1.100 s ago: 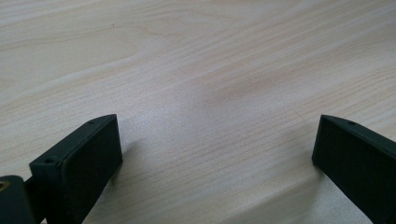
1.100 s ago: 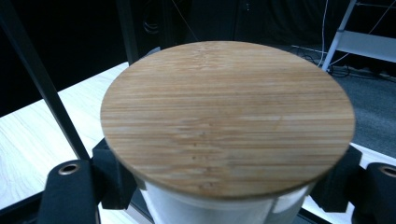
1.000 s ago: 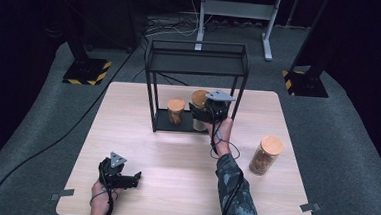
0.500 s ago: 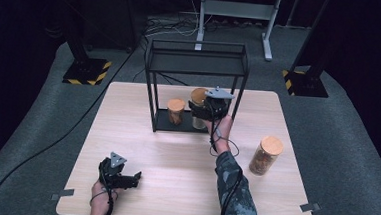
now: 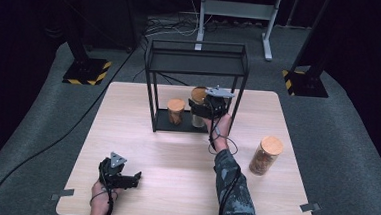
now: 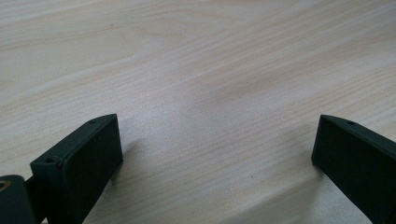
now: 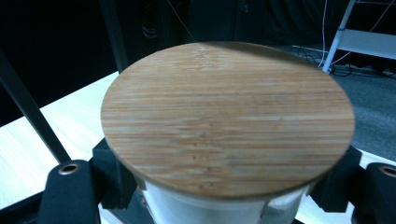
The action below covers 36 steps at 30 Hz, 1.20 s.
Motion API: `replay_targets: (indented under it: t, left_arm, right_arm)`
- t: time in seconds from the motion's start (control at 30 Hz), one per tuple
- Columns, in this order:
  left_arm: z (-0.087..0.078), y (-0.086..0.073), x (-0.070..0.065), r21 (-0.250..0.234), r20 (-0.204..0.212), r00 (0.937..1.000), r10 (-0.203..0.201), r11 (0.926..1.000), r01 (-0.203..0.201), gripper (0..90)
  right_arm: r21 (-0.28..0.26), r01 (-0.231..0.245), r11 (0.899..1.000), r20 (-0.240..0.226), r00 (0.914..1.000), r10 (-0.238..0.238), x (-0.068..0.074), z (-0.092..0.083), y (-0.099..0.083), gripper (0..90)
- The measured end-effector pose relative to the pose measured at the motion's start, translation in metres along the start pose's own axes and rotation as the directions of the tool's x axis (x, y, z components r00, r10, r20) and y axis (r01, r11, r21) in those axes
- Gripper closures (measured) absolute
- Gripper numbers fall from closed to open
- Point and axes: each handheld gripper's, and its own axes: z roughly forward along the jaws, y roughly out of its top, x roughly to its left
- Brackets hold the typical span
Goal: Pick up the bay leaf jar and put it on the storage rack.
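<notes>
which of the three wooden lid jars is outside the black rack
The tall jar standing alone near the table's right edge. The other two sit on the rack's bottom shelf.

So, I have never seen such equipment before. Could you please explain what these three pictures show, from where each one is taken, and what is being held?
A person sits at a light wooden table and holds a black two-jaw gripper tool in each hand; there is no robot. The high view looks down from above. The other two views come from small cameras riding on each tool.

On the table stands a black metal frame shelf with a small cork-lidded jar on its bottom tray. Another glass jar with a wooden lid stands to the right on the table.

The right gripper is closed around a clear jar with a round bamboo lid, at the shelf. The left gripper rests near the table's front edge, jaws open, holding nothing.
</notes>
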Motion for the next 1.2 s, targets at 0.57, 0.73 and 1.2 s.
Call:
replay_targets:
  t: [0.57,0.73,1.2]
  left_arm:
    - [0.0,0.0,0.0,0.0,0.001,1.0,0.0,1.0,0.0,1.4]
    - [0.0,0.0,0.0,0.0,0.001,1.0,0.001,1.0,-0.001,1.4]
    - [0.0,0.0,0.0,0.001,0.002,1.0,0.005,1.0,-0.005,1.5]
  right_arm:
    - [0.005,-0.002,1.0,0.01,1.0,0.002,-0.002,0.011,0.0,24.2]
    - [0.01,-0.001,1.0,0.02,0.9998,0.001,-0.003,0.015,-0.001,24.1]
    - [0.025,0.002,1.0,0.031,0.9995,-0.003,0.001,0.028,-0.004,24.1]
